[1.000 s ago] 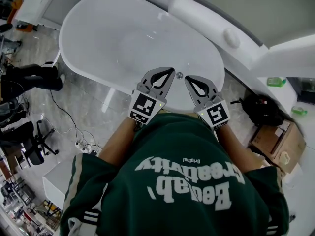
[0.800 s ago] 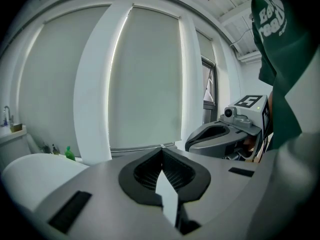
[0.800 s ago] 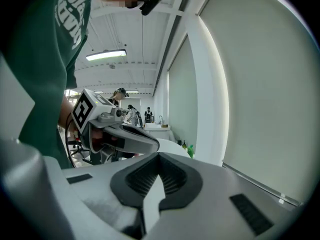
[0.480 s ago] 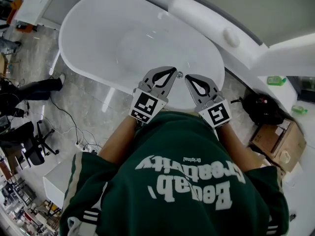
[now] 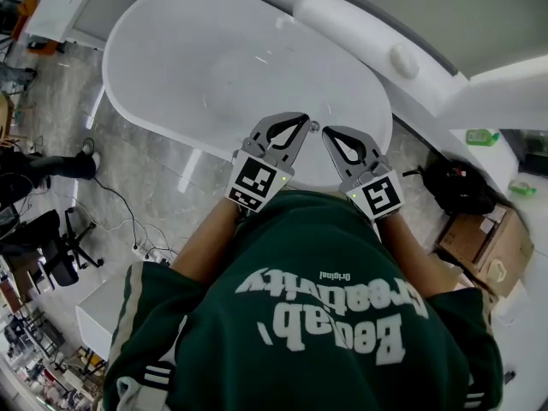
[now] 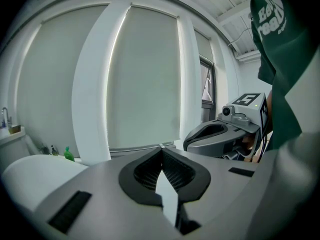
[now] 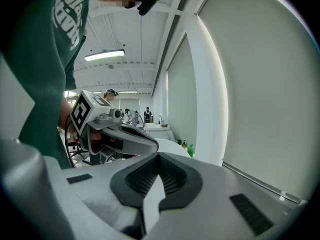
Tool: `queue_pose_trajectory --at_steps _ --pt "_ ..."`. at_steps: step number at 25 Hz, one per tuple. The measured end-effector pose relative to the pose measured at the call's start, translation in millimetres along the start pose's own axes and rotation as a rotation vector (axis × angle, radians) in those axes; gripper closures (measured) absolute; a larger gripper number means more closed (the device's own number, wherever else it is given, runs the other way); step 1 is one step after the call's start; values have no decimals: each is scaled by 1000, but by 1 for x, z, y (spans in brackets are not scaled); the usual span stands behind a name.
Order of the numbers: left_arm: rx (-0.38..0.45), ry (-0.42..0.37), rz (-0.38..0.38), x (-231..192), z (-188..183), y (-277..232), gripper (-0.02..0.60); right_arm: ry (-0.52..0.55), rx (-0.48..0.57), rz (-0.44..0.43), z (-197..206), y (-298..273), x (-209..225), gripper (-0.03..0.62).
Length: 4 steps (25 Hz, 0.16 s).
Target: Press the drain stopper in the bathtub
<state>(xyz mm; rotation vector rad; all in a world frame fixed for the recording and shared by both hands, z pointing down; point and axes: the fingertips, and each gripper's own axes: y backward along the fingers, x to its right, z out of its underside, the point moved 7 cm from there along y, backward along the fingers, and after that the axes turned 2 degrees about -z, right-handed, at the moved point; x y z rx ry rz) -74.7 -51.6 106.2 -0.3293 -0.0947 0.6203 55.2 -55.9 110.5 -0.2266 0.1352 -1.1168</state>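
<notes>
The drain stopper point(image 5: 313, 128) showed in the white bathtub point(image 5: 171, 67), between the tips of the left gripper point(image 5: 298, 123) and right gripper point(image 5: 330, 134). Both jaws were pressed together, pinching nothing.

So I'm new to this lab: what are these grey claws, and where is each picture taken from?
No robot: a person in a green shirt holds a two-jaw gripper in each hand. The head view looks down from a camera on their head; the left gripper and right gripper hang over a bathtub, its drain stopper showing between their tips. The other two pictures come from cameras riding on each gripper, looking along its jaws. Both are shut and hold nothing.
</notes>
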Motion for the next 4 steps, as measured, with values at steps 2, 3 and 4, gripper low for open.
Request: queue_pose_trajectory --at_steps 2,3,4 --pt "1 -1 0 2 0 1 577 -1 4 3 0 2 0 582" --pt "2 -3 0 3 -1 1 577 -1 4 4 0 4 -1 582" --pt "2 -4 1 4 -1 1 577 -1 5 5 1 5 -1 582"
